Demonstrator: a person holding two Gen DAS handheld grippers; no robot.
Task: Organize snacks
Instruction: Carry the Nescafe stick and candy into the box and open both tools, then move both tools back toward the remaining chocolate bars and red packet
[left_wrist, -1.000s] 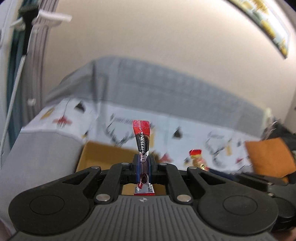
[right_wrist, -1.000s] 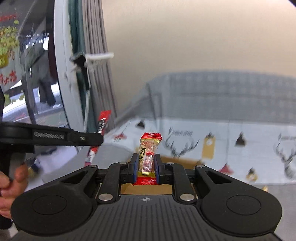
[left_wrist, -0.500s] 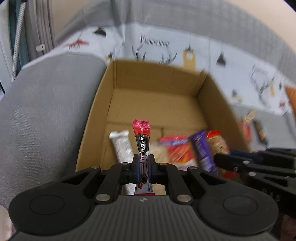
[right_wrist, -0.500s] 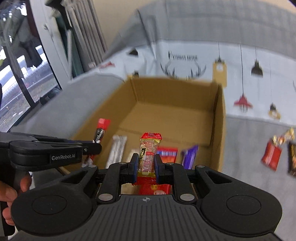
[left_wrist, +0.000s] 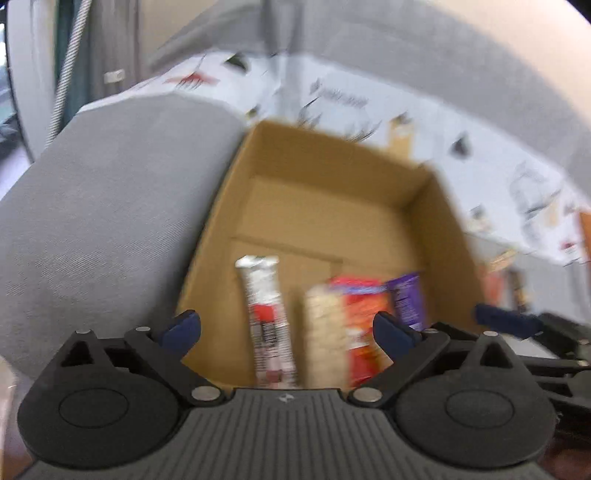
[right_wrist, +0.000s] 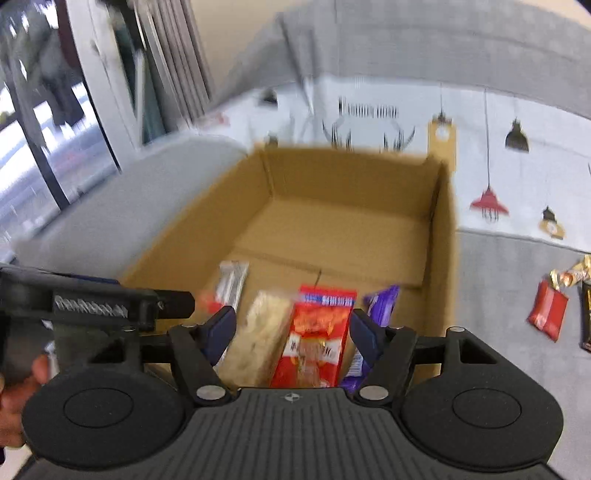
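Observation:
An open cardboard box (left_wrist: 436, 206) (right_wrist: 443, 221) stands on a grey sofa seat. In its near end lie a silver and red stick pack (left_wrist: 264, 306) (right_wrist: 231, 282), a pale rice bar (left_wrist: 325, 328) (right_wrist: 258, 332), a red snack packet (left_wrist: 364, 314) (right_wrist: 317, 332) and a purple wrapper (left_wrist: 404, 299) (right_wrist: 380, 306). My left gripper (left_wrist: 286, 328) is open and empty over the box's near end. My right gripper (right_wrist: 293, 328) is open and empty just above the red packet. The left gripper also shows at the left of the right wrist view (right_wrist: 96, 306).
The grey sofa armrest (left_wrist: 103, 206) rises left of the box. A white printed cloth (right_wrist: 517, 173) covers the sofa back. Loose snacks lie on the seat right of the box: a red packet (right_wrist: 546, 314), a gold-wrapped candy (right_wrist: 570, 273) and a dark bar (right_wrist: 585, 317).
Both grippers have opened. The Nescafe stick has left the left gripper and the small red-ended snack has left the right gripper. Both views are blurred by motion.

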